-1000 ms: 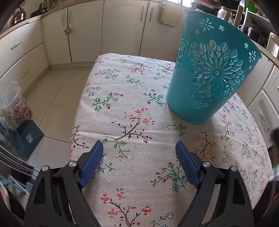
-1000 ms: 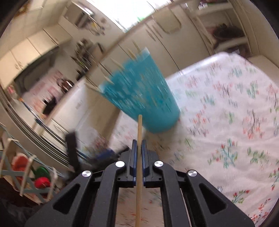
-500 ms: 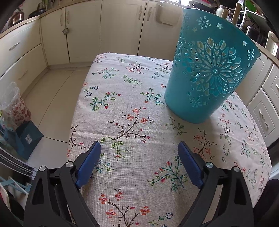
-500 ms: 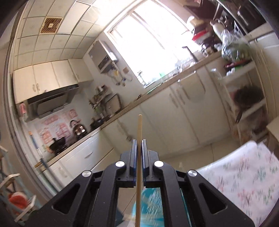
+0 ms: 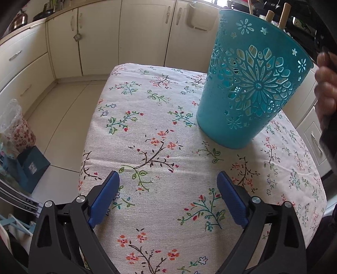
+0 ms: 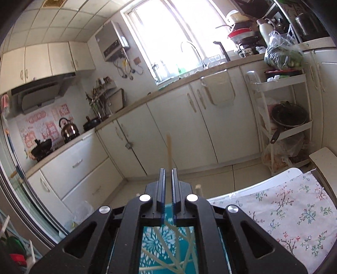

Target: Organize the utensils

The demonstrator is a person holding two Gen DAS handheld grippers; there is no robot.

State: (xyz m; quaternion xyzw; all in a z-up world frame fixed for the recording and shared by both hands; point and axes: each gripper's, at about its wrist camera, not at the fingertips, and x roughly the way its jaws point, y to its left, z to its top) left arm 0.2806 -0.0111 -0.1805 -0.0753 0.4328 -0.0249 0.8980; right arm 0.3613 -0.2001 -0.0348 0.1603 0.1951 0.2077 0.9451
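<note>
Chopstick (image 6: 169, 151): one wooden stick clamped between the pads of the right gripper (image 6: 167, 175), its tip reaching forward past them; the right view looks over the bin.
Bin (image 5: 250, 84): teal openwork plastic, upright on the far right part of the worktop (image 5: 160, 147); through the right gripper's frame, other pale sticks (image 6: 179, 250) lie crossed inside it.
Handles (image 5: 283, 15): wooden ends stand above the bin's rim.
Step in hand: judged to be dropping the stick into the bin. Tip it end-down over the mouth, clear of the rim and the crossed sticks, before letting go.
Left gripper (image 5: 168, 198): jaws have just been opening, now spread wide and empty over the floral cloth, well short of the bin.
Hand (image 5: 325, 88): partly seen at the right edge, beside the bin.
</note>
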